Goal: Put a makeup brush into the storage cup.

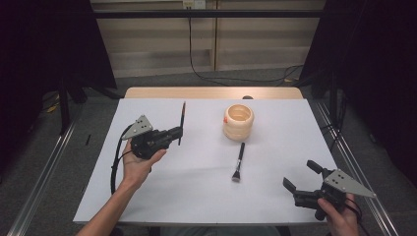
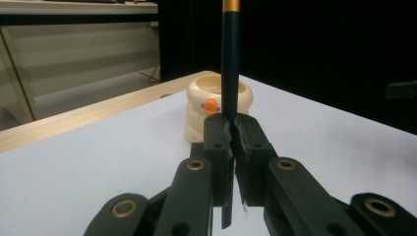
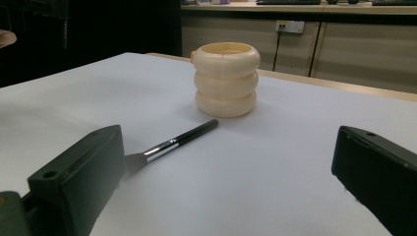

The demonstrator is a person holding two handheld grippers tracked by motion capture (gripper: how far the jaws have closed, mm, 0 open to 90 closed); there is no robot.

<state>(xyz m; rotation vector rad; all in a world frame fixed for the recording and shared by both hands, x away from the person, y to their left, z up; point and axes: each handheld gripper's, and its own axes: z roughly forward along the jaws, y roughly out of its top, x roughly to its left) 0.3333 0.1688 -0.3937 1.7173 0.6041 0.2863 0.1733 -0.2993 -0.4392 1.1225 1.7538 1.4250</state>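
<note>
High view, left gripper (image 1: 179, 132): clamped on a slim dark brush (image 1: 182, 122), held above the white table (image 1: 162, 196), left of the cream ringed holder (image 1: 238, 121).
High view, held brush: stands across the jaws, one end up and away, the other just past the pads; likely bound for the holder.
High view, second brush (image 1: 239, 162): flat on the table just in front of the holder, bristles toward the person.
High view, right gripper (image 1: 300, 178): jaws spread wide, nothing between them, near the table's right front corner.
Left gripper view, grip: pads (image 2: 219, 142) pinch the handle (image 2: 229, 64) low on the shaft, most of its length standing free above.
Left gripper view, risk: narrow round shaft in a pinch near one end; could pivot or slip if swung fast.
Left gripper view, holder (image 2: 216, 105): straight ahead, orange spot (image 2: 210, 104) on its near side; could be tipped or pushed by a tilted brush catching the rim.
Right gripper view, jaws: black pads (image 3: 81, 177) far apart, empty.
Right gripper view, loose brush (image 3: 169, 144): lying between gripper and holder (image 3: 226, 78); thin and flat on the table, so pads could scrape the surface or roll it away.
</note>
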